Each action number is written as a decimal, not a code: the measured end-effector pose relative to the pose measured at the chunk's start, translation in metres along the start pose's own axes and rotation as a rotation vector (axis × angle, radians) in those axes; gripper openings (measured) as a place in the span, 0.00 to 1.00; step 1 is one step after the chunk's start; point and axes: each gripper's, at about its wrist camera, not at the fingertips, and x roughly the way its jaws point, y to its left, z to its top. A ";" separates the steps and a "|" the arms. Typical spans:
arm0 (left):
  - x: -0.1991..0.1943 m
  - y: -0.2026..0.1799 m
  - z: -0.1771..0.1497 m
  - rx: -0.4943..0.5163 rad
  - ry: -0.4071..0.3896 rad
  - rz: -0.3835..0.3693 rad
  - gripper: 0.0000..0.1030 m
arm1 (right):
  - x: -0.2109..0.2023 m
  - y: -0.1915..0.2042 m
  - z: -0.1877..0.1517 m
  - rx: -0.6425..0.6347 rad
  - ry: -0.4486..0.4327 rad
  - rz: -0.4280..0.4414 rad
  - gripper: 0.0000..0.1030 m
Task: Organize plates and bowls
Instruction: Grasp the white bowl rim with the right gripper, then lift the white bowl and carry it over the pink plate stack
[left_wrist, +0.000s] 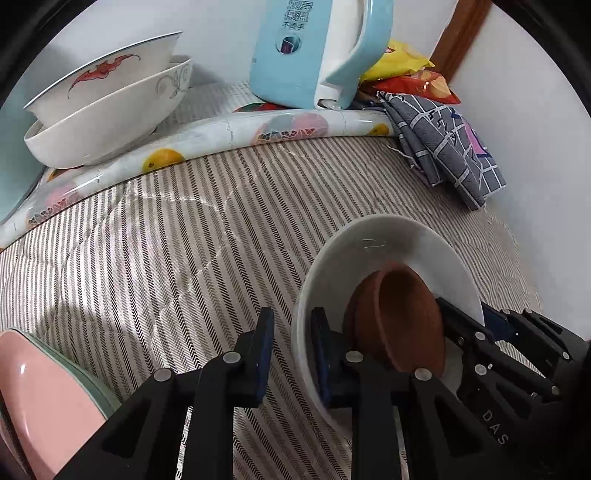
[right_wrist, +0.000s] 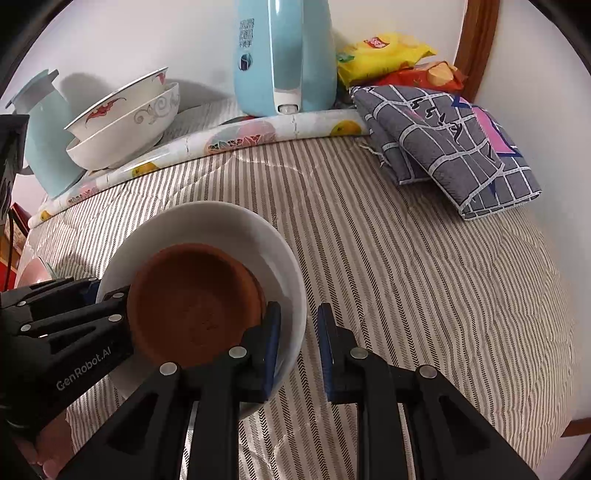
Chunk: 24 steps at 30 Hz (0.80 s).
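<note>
A white bowl (left_wrist: 384, 254) (right_wrist: 221, 225) holds a brown clay dish (left_wrist: 402, 317) (right_wrist: 192, 306) over the striped cloth. My left gripper (left_wrist: 291, 354) straddles the bowl's left rim, one finger inside and one outside, with a gap showing. My right gripper (right_wrist: 299, 347) straddles the bowl's right rim the same way. Two stacked white bowls (left_wrist: 107, 107) (right_wrist: 125, 122), the upper with a red bat motif, sit at the back left. A pink plate on a green one (left_wrist: 48, 398) lies at the front left.
A light blue kettle (left_wrist: 317, 48) (right_wrist: 284, 55) stands at the back on a fruit-print mat (left_wrist: 236, 133). A folded grey checked cloth (left_wrist: 447, 140) (right_wrist: 450, 147) and snack bags (right_wrist: 384, 55) lie at the back right. A blue jug (right_wrist: 44, 136) stands far left.
</note>
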 end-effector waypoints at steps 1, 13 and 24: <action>0.000 0.001 0.000 -0.005 0.004 -0.003 0.20 | 0.000 0.000 0.000 0.002 -0.004 -0.001 0.20; 0.001 0.001 -0.003 -0.028 -0.023 -0.032 0.11 | 0.007 -0.022 0.000 0.118 0.040 0.079 0.40; -0.006 -0.009 -0.006 0.009 -0.049 0.013 0.11 | 0.003 -0.006 -0.014 0.081 0.013 0.080 0.10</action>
